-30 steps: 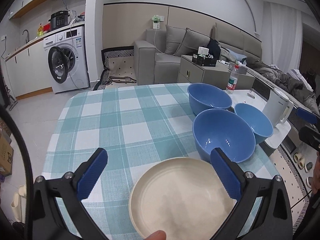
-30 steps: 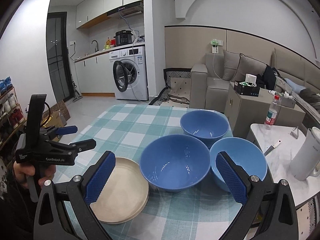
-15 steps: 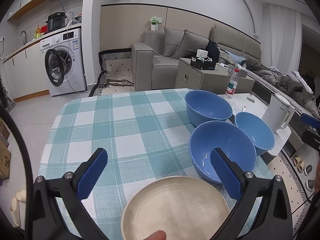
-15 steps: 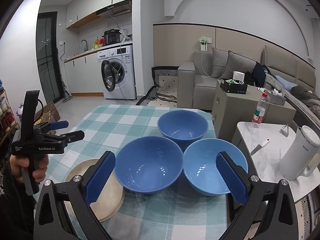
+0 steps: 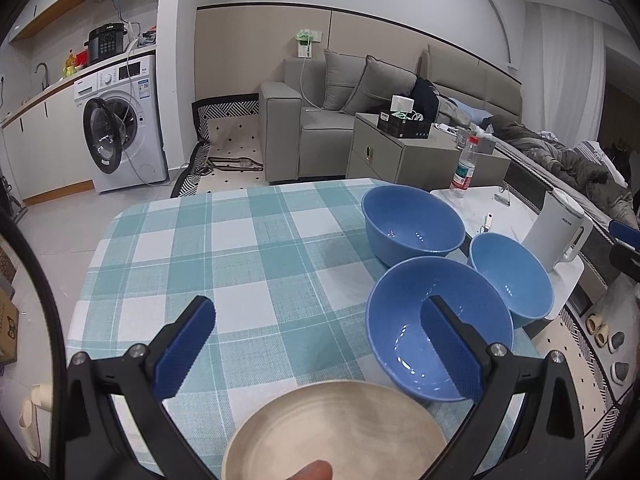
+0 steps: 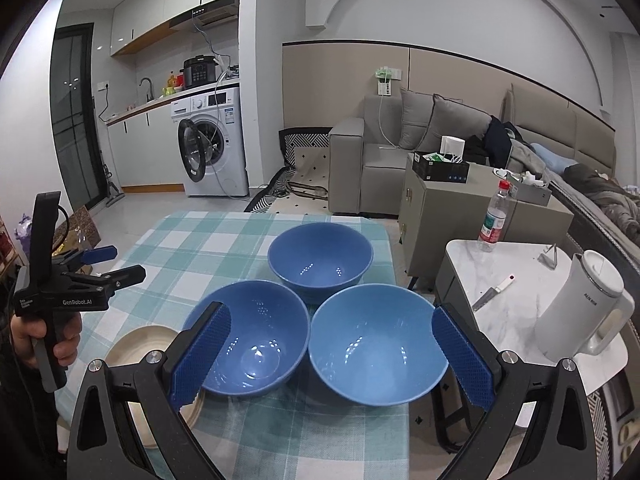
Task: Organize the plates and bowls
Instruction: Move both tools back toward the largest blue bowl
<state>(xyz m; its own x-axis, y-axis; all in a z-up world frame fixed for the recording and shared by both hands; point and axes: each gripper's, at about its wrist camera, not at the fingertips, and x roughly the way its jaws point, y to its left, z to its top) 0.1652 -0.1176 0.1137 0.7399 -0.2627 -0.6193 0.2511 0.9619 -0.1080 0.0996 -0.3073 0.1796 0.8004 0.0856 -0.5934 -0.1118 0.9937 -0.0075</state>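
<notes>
Three blue bowls stand in a cluster on the checked tablecloth (image 5: 224,264): a far bowl (image 6: 320,258), a near-left bowl (image 6: 250,336) and a near-right bowl (image 6: 378,350). A cream plate (image 5: 336,432) lies at the table's near edge. My left gripper (image 5: 320,354) hangs open above the plate, its right finger in front of the near-left bowl (image 5: 436,332). My right gripper (image 6: 330,356) is open, its fingers straddling the two near bowls. The left gripper also shows in the right wrist view (image 6: 108,266), held by a hand (image 6: 60,340) over the table's left side.
A white marble side table (image 6: 516,300) stands right of the table, carrying a white kettle (image 6: 584,308), a knife (image 6: 492,292) and a water bottle (image 6: 494,216). A grey cabinet (image 6: 448,200), sofa and washing machine (image 5: 120,124) lie beyond.
My right gripper has moved right, from framing the near-left bowl to straddling both near bowls. My left gripper has pulled back; the plate sits lower in its view.
</notes>
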